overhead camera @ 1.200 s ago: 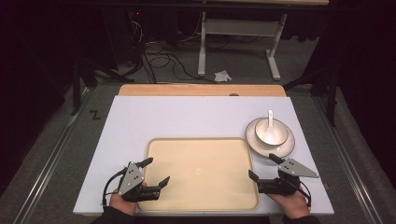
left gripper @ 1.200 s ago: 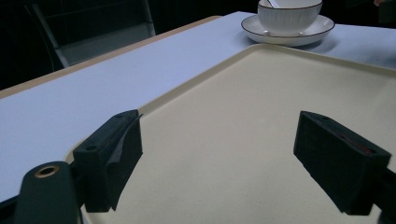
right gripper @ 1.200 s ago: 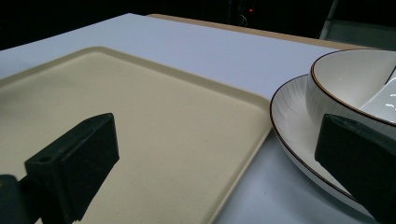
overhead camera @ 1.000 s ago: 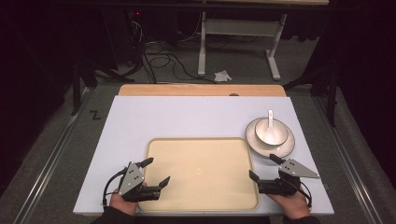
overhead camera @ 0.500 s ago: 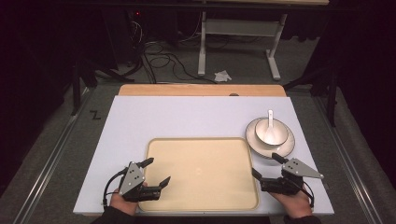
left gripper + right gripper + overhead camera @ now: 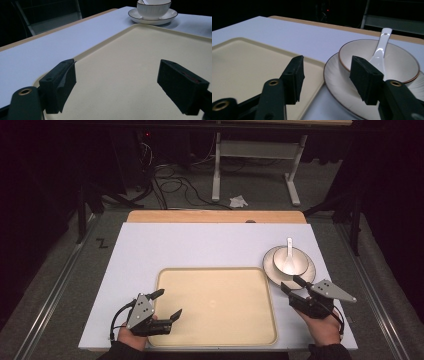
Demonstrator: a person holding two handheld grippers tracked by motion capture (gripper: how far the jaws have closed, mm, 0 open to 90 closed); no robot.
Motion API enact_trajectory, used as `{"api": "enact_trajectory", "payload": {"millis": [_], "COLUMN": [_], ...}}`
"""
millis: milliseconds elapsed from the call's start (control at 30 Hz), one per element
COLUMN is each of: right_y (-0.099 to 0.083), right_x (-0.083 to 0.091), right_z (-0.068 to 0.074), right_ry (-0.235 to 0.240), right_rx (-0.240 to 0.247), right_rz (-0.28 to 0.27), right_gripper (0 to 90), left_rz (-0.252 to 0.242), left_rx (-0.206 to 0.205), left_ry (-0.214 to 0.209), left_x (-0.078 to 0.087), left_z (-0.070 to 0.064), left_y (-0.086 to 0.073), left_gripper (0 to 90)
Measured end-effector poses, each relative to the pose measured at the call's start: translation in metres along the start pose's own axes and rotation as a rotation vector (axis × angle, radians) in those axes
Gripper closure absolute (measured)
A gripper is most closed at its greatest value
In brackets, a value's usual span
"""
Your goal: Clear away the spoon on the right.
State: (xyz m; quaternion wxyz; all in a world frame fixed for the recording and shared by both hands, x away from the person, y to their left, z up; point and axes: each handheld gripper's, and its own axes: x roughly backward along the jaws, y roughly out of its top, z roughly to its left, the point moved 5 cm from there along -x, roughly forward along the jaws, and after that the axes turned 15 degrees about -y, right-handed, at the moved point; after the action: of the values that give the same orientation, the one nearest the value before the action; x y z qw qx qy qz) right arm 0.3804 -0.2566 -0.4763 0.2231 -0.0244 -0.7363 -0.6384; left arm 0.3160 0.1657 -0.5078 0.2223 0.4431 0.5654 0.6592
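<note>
A beige tray [image 6: 215, 320] lies empty at the front middle of the white table [image 6: 200, 245]. To its right stands a white plate [image 6: 270, 268] with a brown rim, bearing a white bowl [image 6: 298, 264] that holds a white spoon [image 6: 289, 251]. My left gripper [image 6: 169, 303] is open over the tray's front left corner, its jaws wide apart above the tray [image 6: 140, 50]. My right gripper [image 6: 290, 283] is open just in front of the plate [image 6: 334, 75], nothing between its jaws, pointing at the bowl [image 6: 402, 65] and spoon [image 6: 382, 45].
A wooden strip [image 6: 215, 216] runs along the table's far edge. Beyond it are a white desk frame [image 6: 255, 155], cables [image 6: 170, 175] and crumpled paper [image 6: 238, 201] on the floor. The far half of the table is bare.
My right gripper has shifted slightly to the right and forward, toward the plate. The left gripper has stayed in place.
</note>
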Motion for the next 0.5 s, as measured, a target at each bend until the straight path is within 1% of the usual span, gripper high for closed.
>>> {"api": "enact_trajectory", "payload": {"millis": [33,67,100,133,167,233,300,333,400,433,500], "right_y": [0.004,0.010,0.010,0.017,0.017,0.022,0.029,0.031,0.034,0.037,0.041], "right_x": [-0.003,-0.010,-0.010,-0.018,-0.018,-0.026,-0.037,-0.042,-0.052,-0.061,-0.068], "right_z": [-0.004,-0.012,-0.012,-0.020,-0.020,-0.025,-0.030,-0.032,-0.036,-0.038,-0.039], "right_ry": [-0.012,-0.025,-0.025,-0.047,-0.047,-0.065,-0.074,-0.082,-0.081,-0.086,-0.084], "right_rx": [0.005,-0.006,-0.006,0.009,0.009,0.015,0.021,0.030,0.036,0.044,0.048], "right_rz": [0.005,0.024,0.024,0.041,0.041,0.056,0.082,0.090,0.110,0.130,0.141], "right_gripper": [51.3,54.8,54.8,57.4,57.4,60.6,63.7,66.8,71.0,73.0,75.2], "left_rz": [0.000,-0.001,-0.001,-0.001,-0.001,-0.002,-0.002,-0.002,-0.001,-0.002,-0.003], "left_rx": [-0.001,-0.001,-0.001,-0.001,-0.001,0.000,0.001,0.002,0.001,0.001,0.001], "left_ry": [0.000,0.000,0.000,0.000,0.000,0.000,-0.001,-0.002,-0.002,-0.002,-0.002], "left_x": [0.000,0.000,0.000,0.000,0.000,0.000,0.000,0.000,-0.001,0.000,0.000], "left_z": [0.000,0.000,0.000,0.000,0.000,0.000,0.000,0.000,0.000,0.000,0.000], "left_y": [0.000,0.000,0.000,0.000,0.000,0.000,0.000,0.000,0.000,0.000,0.000], "left_gripper": [15.9,15.9,15.9,15.9,15.9,15.9,15.9,15.9,15.9,15.9,15.9]}}
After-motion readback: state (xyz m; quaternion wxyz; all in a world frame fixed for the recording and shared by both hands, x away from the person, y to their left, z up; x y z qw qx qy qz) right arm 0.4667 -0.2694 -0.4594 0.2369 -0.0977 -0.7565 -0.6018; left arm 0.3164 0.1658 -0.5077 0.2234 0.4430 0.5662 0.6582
